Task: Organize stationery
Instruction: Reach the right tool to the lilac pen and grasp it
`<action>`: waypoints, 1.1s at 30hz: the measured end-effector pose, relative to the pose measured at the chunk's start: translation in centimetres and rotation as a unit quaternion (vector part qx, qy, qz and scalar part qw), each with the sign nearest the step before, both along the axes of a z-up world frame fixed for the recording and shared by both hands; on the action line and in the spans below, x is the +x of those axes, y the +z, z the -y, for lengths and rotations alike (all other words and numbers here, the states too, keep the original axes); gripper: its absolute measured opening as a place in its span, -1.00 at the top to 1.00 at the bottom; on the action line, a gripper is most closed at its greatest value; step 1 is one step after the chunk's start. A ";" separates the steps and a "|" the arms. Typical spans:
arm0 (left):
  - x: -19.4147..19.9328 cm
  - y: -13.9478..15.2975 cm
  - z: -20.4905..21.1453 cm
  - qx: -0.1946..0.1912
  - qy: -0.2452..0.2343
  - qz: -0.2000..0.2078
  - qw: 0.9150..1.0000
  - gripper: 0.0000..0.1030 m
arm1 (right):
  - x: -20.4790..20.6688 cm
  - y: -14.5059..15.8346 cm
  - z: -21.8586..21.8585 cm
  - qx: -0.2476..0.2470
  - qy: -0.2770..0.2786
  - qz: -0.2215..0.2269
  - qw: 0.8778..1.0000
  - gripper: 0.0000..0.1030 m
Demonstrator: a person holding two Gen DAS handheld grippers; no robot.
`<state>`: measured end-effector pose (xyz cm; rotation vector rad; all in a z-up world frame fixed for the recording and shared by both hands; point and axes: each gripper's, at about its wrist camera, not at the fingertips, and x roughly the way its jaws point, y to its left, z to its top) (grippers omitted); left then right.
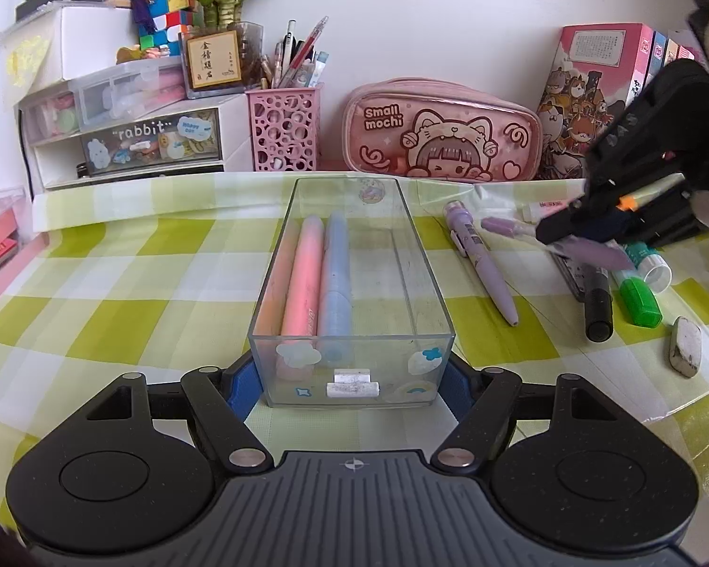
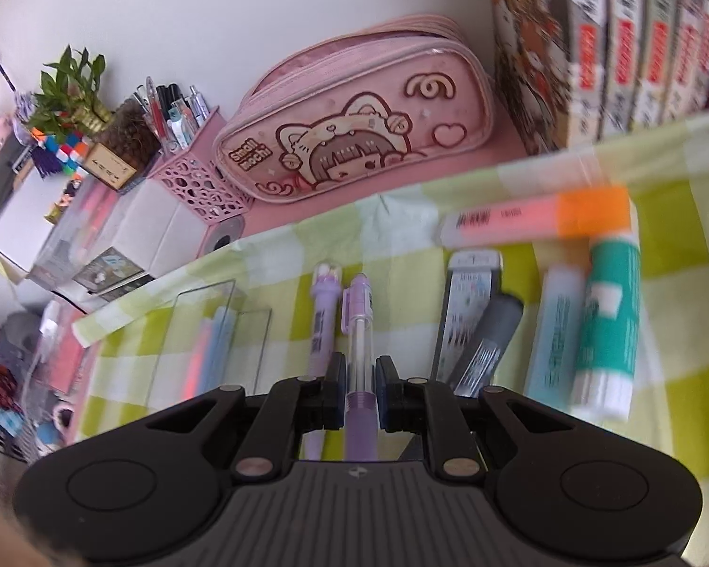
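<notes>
The clear-barrelled lilac mechanical pencil lies on the green-checked tablecloth, just beside a lilac cartoon-topped pen. The right gripper has its jaws nearly closed around the pencil's barrel; whether the pads press it cannot be told. Confirm a firm, centred grip before lifting, and keep the neighbouring pen clear. The left gripper clamps the near end of the clear rectangular acrylic tray, steadying it. Lower the pencil in lengthwise, parallel to the pink and blue pens inside.
</notes>
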<state>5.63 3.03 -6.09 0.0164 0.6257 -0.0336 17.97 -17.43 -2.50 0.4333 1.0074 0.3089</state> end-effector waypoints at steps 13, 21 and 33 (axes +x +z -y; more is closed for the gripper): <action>-0.3 0.0 0.2 0.004 -0.004 0.001 1.000 -0.41 | -7.2 -2.2 -1.8 0.009 -0.017 0.026 0.999 0.66; -0.2 0.0 0.2 0.006 -0.003 0.000 1.000 -0.41 | -6.9 -1.5 -4.0 -0.052 0.017 0.057 0.997 0.54; -0.4 0.0 0.2 0.007 -0.002 0.002 1.000 -0.41 | -6.5 -1.5 -5.5 -0.104 0.033 0.088 0.990 0.65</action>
